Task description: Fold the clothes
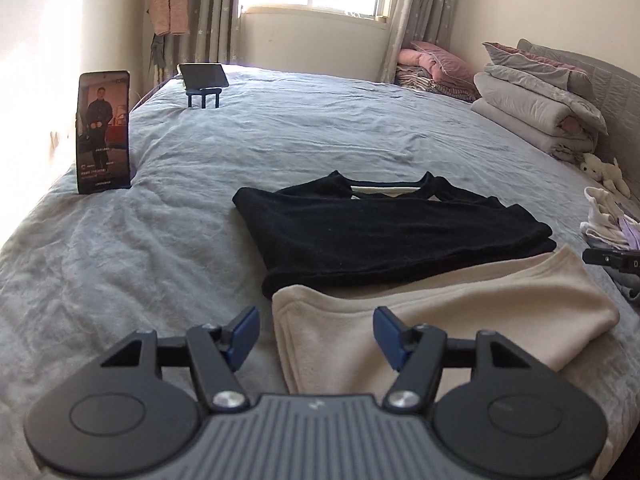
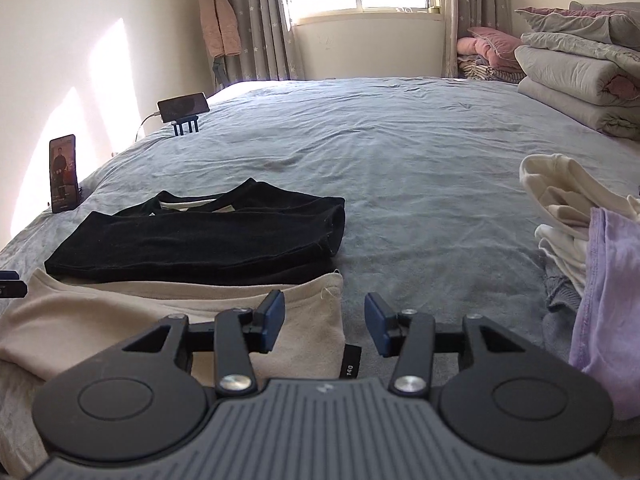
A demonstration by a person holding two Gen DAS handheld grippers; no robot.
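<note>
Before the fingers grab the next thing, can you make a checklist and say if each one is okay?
1. Left gripper empty: ok, its fingers stand apart with nothing pinched.
2. Right gripper empty: ok, open, with only the bed showing between its fingers.
3. Black top folded: ok, lying flat in a neat rectangle.
4. Cream garment folded: ok, it lies flat and doubled over, with the black top lying partly on it.
5. Next clothes in sight: ok, an unfolded white and purple pile lies to the right.
6. How many pieces are in that pile: cannot tell, they overlap.
</note>
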